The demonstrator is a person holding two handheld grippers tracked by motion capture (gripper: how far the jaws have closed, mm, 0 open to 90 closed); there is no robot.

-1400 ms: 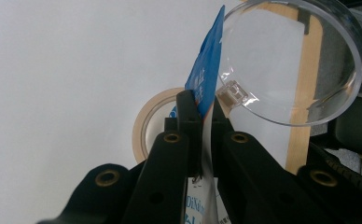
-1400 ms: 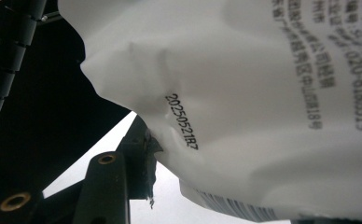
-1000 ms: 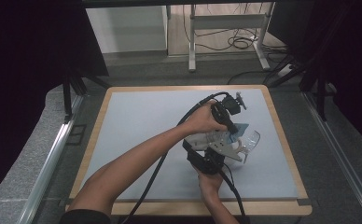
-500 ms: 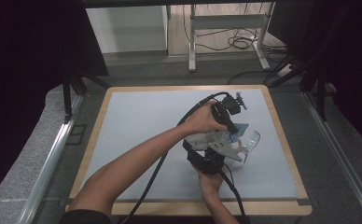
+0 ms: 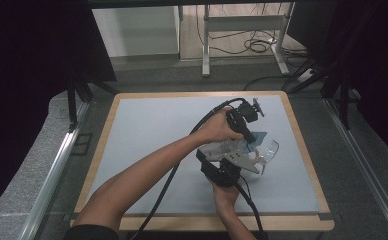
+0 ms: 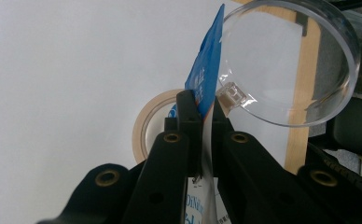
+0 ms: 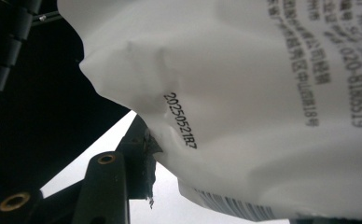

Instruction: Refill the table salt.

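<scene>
Left gripper (image 6: 206, 109) fingers clamp the blue-and-white packet's (image 6: 206, 74) edge; right gripper (image 5: 228, 169) fingers grip its body.

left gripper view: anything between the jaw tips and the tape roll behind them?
Yes. In the left gripper view the left gripper is shut on the blue edge of a packet, which rises in front of the tape roll.

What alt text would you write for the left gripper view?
Two black jaws pinch the edge of a blue and white packet. A clear round lid tilts beside it, and a roll of tape lies behind on the pale table.
</scene>
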